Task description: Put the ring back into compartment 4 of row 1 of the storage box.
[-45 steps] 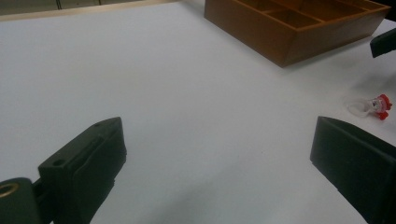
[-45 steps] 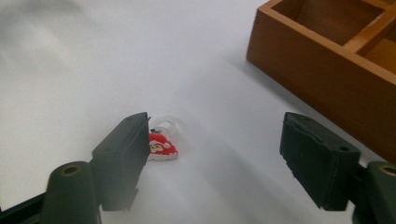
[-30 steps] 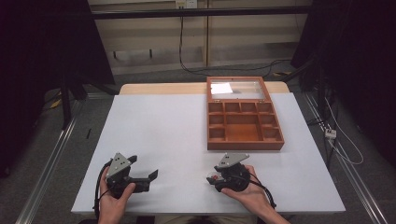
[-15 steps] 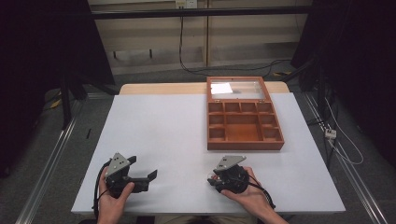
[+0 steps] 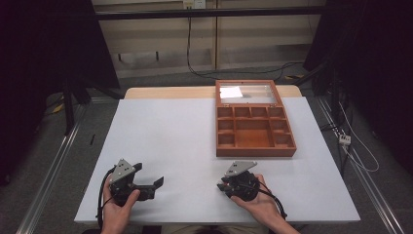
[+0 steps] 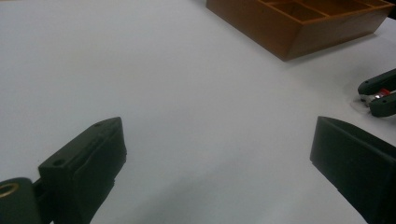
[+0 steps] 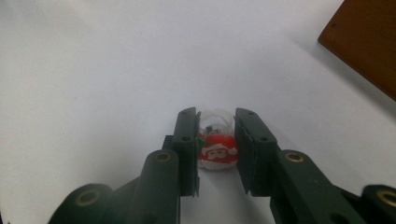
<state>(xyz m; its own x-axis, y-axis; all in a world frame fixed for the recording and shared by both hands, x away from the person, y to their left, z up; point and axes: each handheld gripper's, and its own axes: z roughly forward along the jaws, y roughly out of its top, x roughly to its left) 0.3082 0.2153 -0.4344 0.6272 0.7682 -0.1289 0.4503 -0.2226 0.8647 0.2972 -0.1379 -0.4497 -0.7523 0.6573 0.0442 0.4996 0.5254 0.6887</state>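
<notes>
My right claw (image 7: 215, 133) is black with brass-coloured rivets, and between its jaws I see a small clear trinket (image 7: 216, 150) printed with a red-and-white Santa face and a fleck of green. The tabletop (image 5: 185, 141) is plain white. At one o'clock, the wooden box (image 5: 255, 131) is reddish-brown, its lid glassy.

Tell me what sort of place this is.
Probably a lab recording station: a white table on grey carpet, black curtains at both sides, loose cables on the floor.
</notes>
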